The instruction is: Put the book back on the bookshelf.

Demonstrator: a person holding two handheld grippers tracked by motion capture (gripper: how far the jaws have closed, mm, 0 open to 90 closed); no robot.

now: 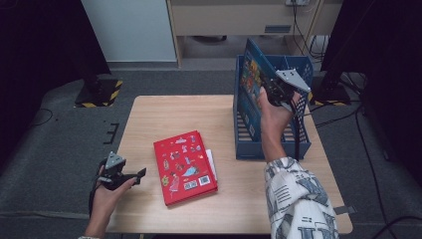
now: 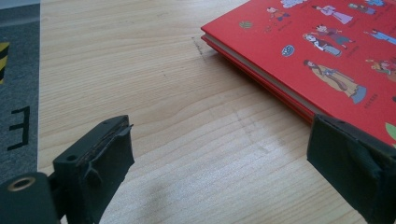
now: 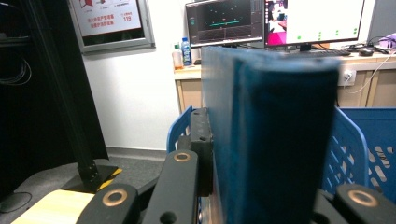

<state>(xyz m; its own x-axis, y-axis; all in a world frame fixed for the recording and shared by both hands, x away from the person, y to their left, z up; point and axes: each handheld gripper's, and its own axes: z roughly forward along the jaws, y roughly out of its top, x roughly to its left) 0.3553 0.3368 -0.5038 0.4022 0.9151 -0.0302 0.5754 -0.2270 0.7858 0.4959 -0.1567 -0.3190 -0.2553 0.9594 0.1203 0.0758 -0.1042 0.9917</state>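
Note:
A red book with small picture figures lies flat near the middle of the wooden table. My left gripper rests low at the table's left front, open, its jaws pointing at the red book without touching it. A blue book stands upright in the blue crate at the right. My right gripper is shut on the blue book's upper edge, holding it inside the crate.
A white sheet pokes out from under the red book's right side. Behind the table are dark stands with yellow-black bases and cables on the grey floor. Monitors sit on a desk farther back.

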